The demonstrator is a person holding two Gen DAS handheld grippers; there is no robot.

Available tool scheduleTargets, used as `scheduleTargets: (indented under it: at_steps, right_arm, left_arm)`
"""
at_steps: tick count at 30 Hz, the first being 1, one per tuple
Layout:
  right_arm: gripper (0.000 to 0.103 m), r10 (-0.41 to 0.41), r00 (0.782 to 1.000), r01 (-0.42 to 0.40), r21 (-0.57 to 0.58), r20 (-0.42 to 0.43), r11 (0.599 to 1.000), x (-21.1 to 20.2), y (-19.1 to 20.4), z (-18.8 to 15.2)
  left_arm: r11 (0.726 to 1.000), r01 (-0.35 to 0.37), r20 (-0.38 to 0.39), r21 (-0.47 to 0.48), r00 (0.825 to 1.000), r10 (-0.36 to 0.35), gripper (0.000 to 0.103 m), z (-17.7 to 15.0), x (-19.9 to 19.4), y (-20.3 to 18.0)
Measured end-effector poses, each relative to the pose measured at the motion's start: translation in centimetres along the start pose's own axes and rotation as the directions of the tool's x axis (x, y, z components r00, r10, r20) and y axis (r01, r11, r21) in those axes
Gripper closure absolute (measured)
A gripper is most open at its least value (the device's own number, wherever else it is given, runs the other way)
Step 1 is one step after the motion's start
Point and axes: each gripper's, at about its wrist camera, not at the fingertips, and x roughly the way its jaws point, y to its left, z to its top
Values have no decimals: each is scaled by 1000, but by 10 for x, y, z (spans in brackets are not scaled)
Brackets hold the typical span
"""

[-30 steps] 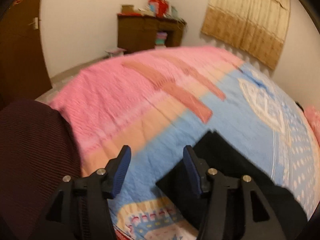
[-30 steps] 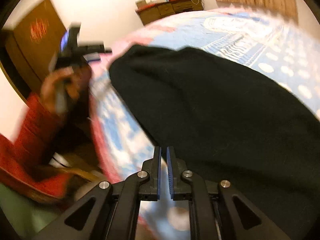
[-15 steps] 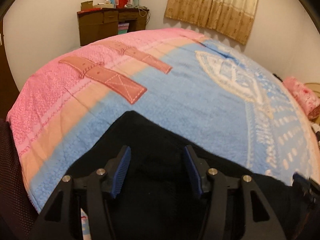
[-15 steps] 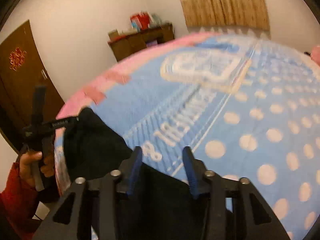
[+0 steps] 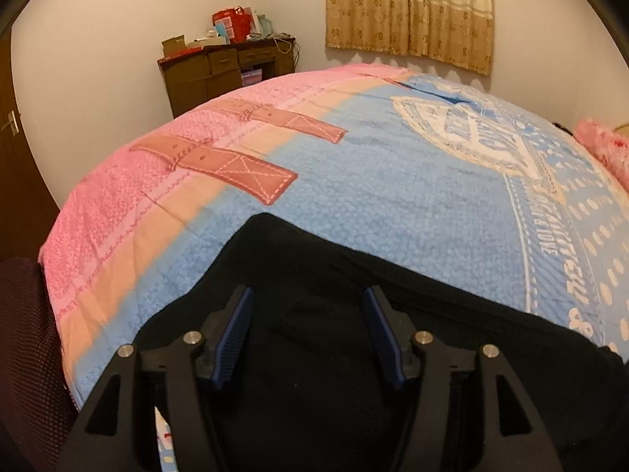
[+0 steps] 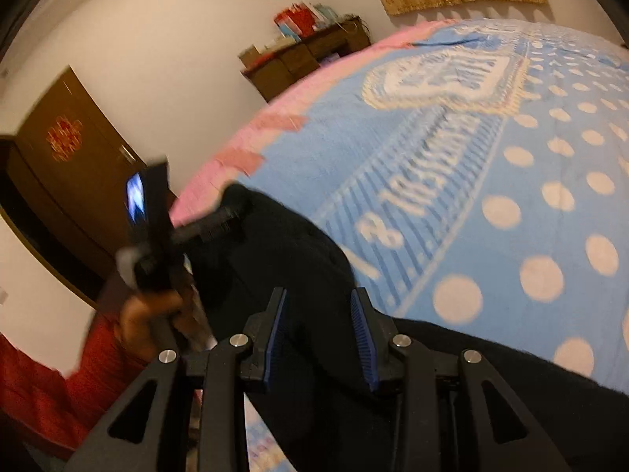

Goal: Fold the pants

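While both grippers gape, black pants (image 5: pixel 322 314) lie beneath them

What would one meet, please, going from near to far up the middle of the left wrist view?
Left gripper → black pants → blue part of the blanket → pink band of the blanket → wall → curtain.

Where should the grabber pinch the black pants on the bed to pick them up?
Probably the far corner of the black fleece pants, approached from above with the open left gripper. That corner lies flat on the pink and blue patterned blanket with bare edges on both sides.
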Motion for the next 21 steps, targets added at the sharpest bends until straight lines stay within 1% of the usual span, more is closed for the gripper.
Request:
scheduleTargets:
  at_steps: [3, 4, 6, 7, 8, 9, 10, 12, 16, 18, 20, 21]
  right_arm:
    - [68, 60, 998, -60, -13, -25, 998, 19, 3, 14]
    - [68, 91, 994, -92, -17, -68, 996, 32, 5, 16]
    - [68, 96, 983, -99, -13, -155, 995, 55, 9, 13]
    - [68, 109, 975, -113, -11, -196, 994, 64, 12, 9]
    - [68, 129, 969, -135, -14, -213, 991, 68, 15, 6]
    - [68, 124, 967, -134, -30, -221, 991, 68, 20, 4]
    - [68, 98, 972, -114, -60, -215, 992, 67, 24, 5]
    - [68, 79, 980, -96, -88, -182, 991, 60, 27, 9]
    - [68, 47, 994, -54, -66, -98, 996, 49, 18, 26]
    - [68, 22, 997, -28, -70, -79, 997, 50, 15, 34]
    - [68, -62, 996, 55, -126, -58, 990, 56, 17, 40]
    - [68, -110, 992, 100, -158, -56, 982, 61, 18, 41]
  left_arm:
    - [1000, 0, -7, 6, 1000, 0, 41, 1, 1, 0]
    - [1000, 2, -8, 8, 1000, -2, 41, 1, 1, 0]
    - [1000, 11, -13, 4, 1000, -11, 41, 2, 0, 1]
    - [1000, 19, -14, 2, 1000, -19, 41, 2, 0, 3]
    - [1000, 23, -14, 1, 1000, -23, 41, 1, 0, 3]
    - [1000, 27, -14, 3, 1000, -27, 41, 1, 0, 3]
    - [1000, 26, -13, 5, 1000, -26, 41, 1, 0, 3]
    - [1000, 26, -11, 4, 1000, -25, 40, 1, 0, 2]
    - [1000, 27, -8, 3, 1000, -27, 39, 0, 0, 2]
    - [1000, 28, -7, 2, 1000, -27, 39, 0, 0, 2]
    - [1000, 28, -8, 3, 1000, -28, 39, 0, 0, 2]
    - [1000, 29, -7, 3, 1000, -29, 39, 0, 0, 2]
